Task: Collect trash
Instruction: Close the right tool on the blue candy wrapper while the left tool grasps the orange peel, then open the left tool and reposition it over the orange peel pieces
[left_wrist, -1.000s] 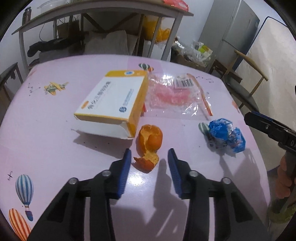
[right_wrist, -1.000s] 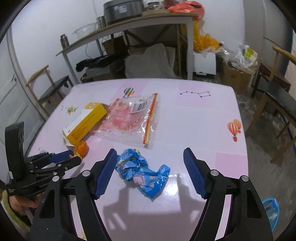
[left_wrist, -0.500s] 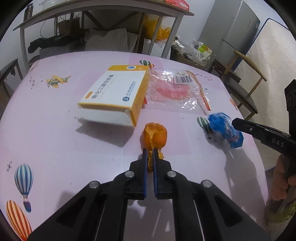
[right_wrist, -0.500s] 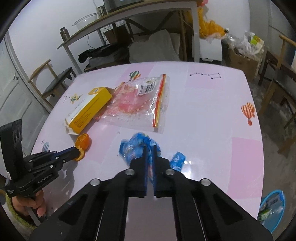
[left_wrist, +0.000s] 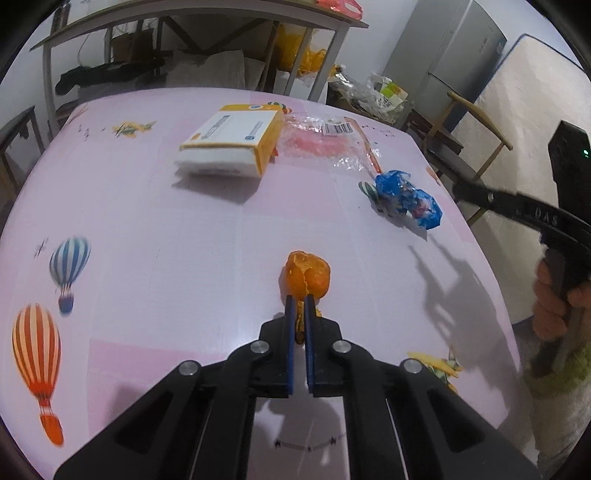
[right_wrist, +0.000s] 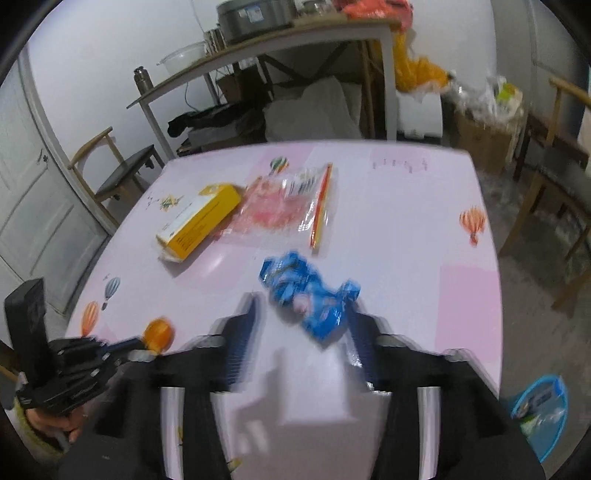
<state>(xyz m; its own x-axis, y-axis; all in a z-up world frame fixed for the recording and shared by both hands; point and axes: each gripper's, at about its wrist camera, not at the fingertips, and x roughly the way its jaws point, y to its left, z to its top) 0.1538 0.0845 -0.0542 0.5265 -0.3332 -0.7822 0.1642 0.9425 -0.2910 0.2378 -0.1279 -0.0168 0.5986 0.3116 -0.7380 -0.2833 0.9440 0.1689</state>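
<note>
— What's laid out before you?
— A pink table (left_wrist: 147, 229); a yellow box (left_wrist: 236, 142) far off.
— Your claws?
— My right gripper (right_wrist: 301, 325) is opening, blue wrapper (right_wrist: 308, 291) lying loose between its jaws. My left gripper (left_wrist: 300, 312) pinches orange peel (left_wrist: 306, 275).

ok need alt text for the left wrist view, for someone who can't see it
The left tool is shut on a piece of orange peel over a pink table printed with hot-air balloons. Farther back lie a yellow and white box, a clear plastic bag and a crumpled blue wrapper. At the right edge a hand holds the other tool.
</note>
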